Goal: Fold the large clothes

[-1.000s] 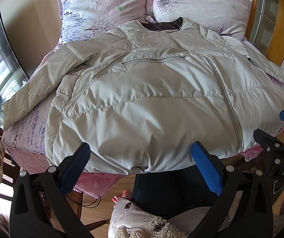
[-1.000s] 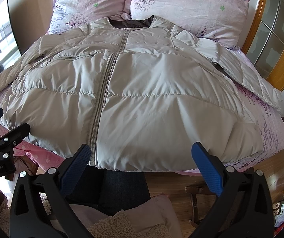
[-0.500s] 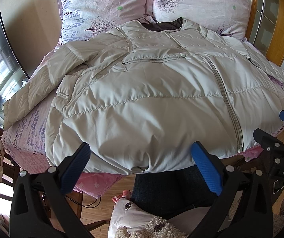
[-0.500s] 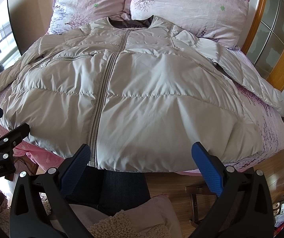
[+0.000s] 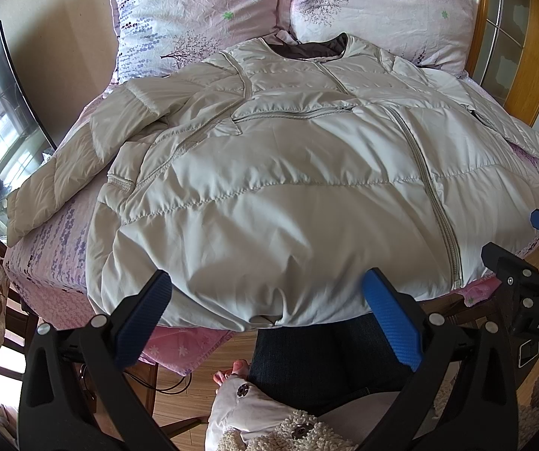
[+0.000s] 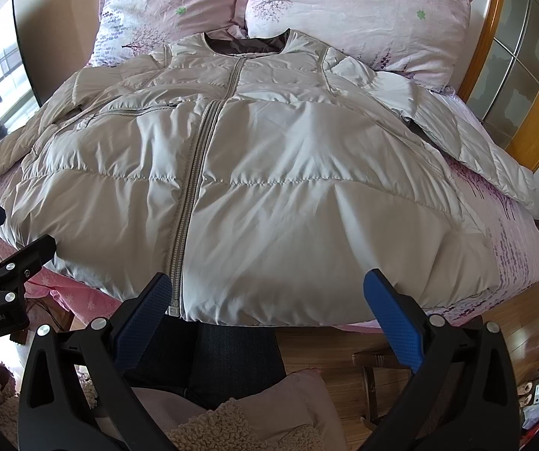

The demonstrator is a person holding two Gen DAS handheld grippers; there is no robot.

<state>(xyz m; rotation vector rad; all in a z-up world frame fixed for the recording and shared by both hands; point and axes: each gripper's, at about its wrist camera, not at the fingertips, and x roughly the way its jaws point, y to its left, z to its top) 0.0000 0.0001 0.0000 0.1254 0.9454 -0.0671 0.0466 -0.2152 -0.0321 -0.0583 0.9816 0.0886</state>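
A large cream puffer jacket (image 5: 269,188) (image 6: 269,188) lies front up on the bed, zipped, collar toward the pillows, hem hanging at the near edge. Its sleeves spread out to both sides. My left gripper (image 5: 265,293) hovers open just short of the hem, left of the zip, nothing between its blue pads. My right gripper (image 6: 267,295) is open too, near the hem right of the zip (image 6: 190,195). Each gripper shows at the edge of the other's view: the right gripper (image 5: 532,255) and the left gripper (image 6: 2,248).
Two pink floral pillows (image 5: 201,11) (image 6: 359,11) lean at the bed's head. A wooden headboard and glazed door (image 6: 513,75) stand at the right, a dark screen (image 5: 2,112) at the left. A person's dark trousers (image 5: 325,357) and fleecy garment (image 6: 213,424) are below, over wooden floor (image 6: 525,319).
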